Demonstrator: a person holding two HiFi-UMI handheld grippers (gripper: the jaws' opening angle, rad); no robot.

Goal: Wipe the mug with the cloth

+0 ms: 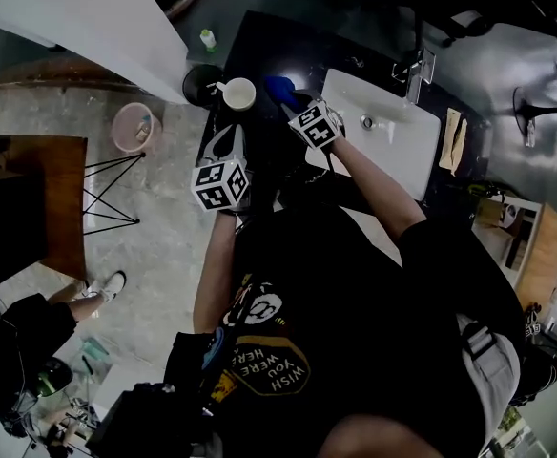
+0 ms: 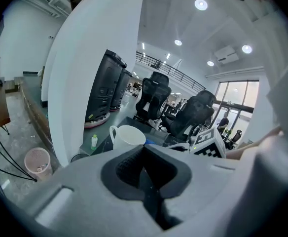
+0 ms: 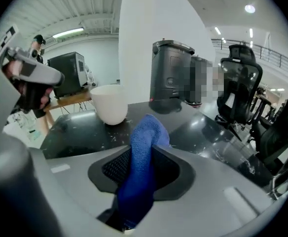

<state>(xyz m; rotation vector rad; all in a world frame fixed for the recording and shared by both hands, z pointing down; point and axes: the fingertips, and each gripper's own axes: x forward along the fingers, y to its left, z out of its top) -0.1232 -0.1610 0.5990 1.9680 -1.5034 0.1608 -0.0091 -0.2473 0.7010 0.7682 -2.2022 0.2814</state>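
A white mug [image 1: 238, 93] stands upright on the dark countertop [image 1: 259, 46], its handle pointing left. In the left gripper view the mug [image 2: 128, 136] is just beyond my left gripper [image 2: 144, 157], which is shut with nothing in it. My left gripper [image 1: 223, 143] hangs just in front of the mug. A blue cloth [image 3: 145, 142] stands between the jaws of my right gripper [image 3: 143, 154]. Those jaws are parted, and the left pad's ribbed face shows bare beside the cloth. In the head view the cloth [image 1: 278, 89] and my right gripper [image 1: 293, 103] are right of the mug.
A white sink basin [image 1: 383, 132] with a tap [image 1: 417, 70] lies to the right on the counter. A black bin [image 1: 200, 84] and a small green-capped bottle [image 1: 208, 38] stand near the mug. A white pillar [image 1: 88, 17] rises at the left. A pink basket [image 1: 132, 127] is on the floor.
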